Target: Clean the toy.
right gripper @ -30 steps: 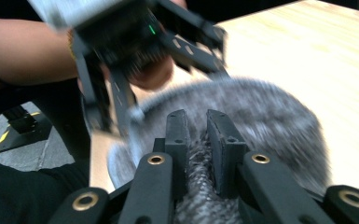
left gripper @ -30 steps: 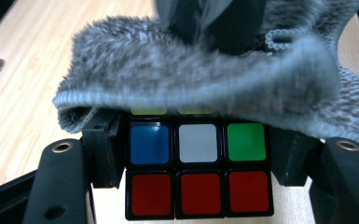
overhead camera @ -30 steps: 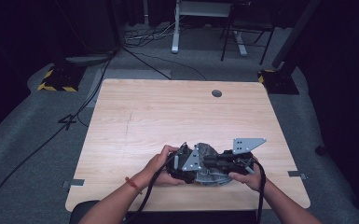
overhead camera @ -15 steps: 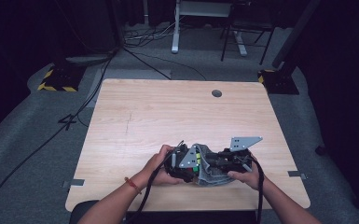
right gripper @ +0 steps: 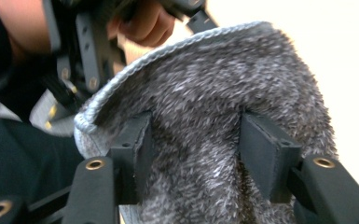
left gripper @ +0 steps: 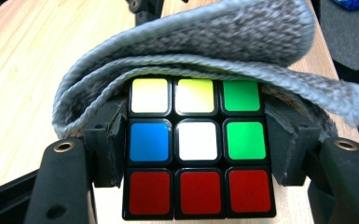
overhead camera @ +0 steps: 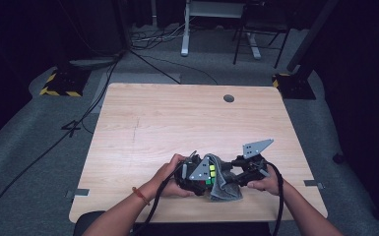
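L gripper [left gripper: 198,154] is clenched on the puzzle cube [left gripper: 198,149]: in the left gripper view the pads press on the cube's left & right sides at the middle row, w/ the bottom red row sitting lower than the pads. Face toward that cam: top row yellow, yellow, green; mid row blue, white, green; bottom row all red. In the high view the same gripper [overhead camera: 193,176] sits at the near table edge, person's left hand [overhead camera: 170,174] wrapped round it, cube's yellow/green stickers [overhead camera: 209,172] just showing at its right side.

Grey fuzzy cloth [left gripper: 200,46] is draped over the cube's top, arching from beside the L gripper's left pad, up over the top row, then down past the right pad; its far side hangs beyond the cube. In the high view the cloth [overhead camera: 224,184] lies betw. the two grippers, touching both.

R gripper [right gripper: 193,149] has just been opening its jaws; in the right gripper view the cloth [right gripper: 214,116] bulges up betw. them, fabric lying against both pads, but the jaws stand spread, so grip looks released, not pinched. Beyond the cloth in that view: the L gripper's black frame & fingers of the left hand [right gripper: 151,21], blurred. In the high view the R gripper [overhead camera: 243,169] is just right of the cloth, right hand [overhead camera: 266,182] behind it.

Farther out from both tongs: bare wooden table [overhead camera: 177,118], w/ a round cable hole [overhead camera: 229,98] near the far edge, well apart from the grippers.
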`<state>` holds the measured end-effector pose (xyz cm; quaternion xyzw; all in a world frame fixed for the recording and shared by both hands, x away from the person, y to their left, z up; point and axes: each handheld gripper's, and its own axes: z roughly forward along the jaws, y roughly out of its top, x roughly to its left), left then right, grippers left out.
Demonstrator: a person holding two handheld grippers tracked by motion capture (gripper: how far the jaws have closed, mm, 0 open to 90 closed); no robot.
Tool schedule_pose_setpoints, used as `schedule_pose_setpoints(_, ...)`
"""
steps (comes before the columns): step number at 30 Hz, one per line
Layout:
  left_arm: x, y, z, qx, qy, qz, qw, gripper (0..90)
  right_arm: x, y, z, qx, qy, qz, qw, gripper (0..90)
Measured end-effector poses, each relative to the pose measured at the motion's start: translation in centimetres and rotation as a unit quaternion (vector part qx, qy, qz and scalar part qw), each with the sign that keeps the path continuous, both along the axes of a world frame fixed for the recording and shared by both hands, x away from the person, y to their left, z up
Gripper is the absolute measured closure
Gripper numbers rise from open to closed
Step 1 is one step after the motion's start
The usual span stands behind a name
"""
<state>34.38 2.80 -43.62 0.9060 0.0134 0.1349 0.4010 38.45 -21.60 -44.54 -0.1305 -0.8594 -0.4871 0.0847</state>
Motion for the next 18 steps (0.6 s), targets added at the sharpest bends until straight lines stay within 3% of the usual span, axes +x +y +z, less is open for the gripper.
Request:
schedule_pose_setpoints(5, 0.3, 0.2, -0.1, -0.001, 0.011, 0.001, 0.9999, 33.8, -0.9, 0.5, 0.5, -0.031, -0.058, 0.002, 0.9979, 41.2)
schedule_pose_setpoints(7, 0.5, 0.3, -0.1, -0.004, 0.012, 0.006, 0.9999, 33.8, -1.1, 0.7, 0.4, -0.045, -0.067, 0.002, 0.9967, 38.3)
schedule_pose_setpoints(9, 0.9, 0.6, 0.1, -0.024, 0.03, 0.006, 0.9992, 33.8, -1.3, 1.1, 0.1, -0.065, -0.074, 0.01, 0.9951, 36.1)
schedule_pose_setpoints(10, 1.0, 0.7, 0.1, -0.024, 0.034, 0.008, 0.9991, 33.8, -1.7, 1.6, -0.2, -0.083, -0.085, 0.012, 0.9929, 37.1)
schedule_pose_setpoints(11, 1.0, 0.7, 0.0, -0.019, 0.03, 0.01, 0.9993, 33.8, -2.0, 2.0, -0.4, -0.09, -0.112, 0.001, 0.9896, 41.2)
schedule_pose_setpoints(13, 1.1, 0.7, -0.3, -0.016, 0.033, 0.015, 0.9992, 33.7, -2.2, 2.6, -0.5, -0.11, -0.131, -0.01, 0.9852, 45.1)
schedule_pose_setpoints(16, 1.3, 0.9, -0.2, -0.018, 0.027, 0.027, 0.9991, 33.7, -2.3, 2.6, -0.8, -0.103, -0.136, -0.019, 0.9851, 58.1)
schedule_pose_setpoints(18, 1.4, 1.0, -0.1, -0.015, 0.023, 0.035, 0.999, 33.7, -2.5, 2.6, -0.8, -0.108, -0.146, -0.017, 0.9831, 69.6)
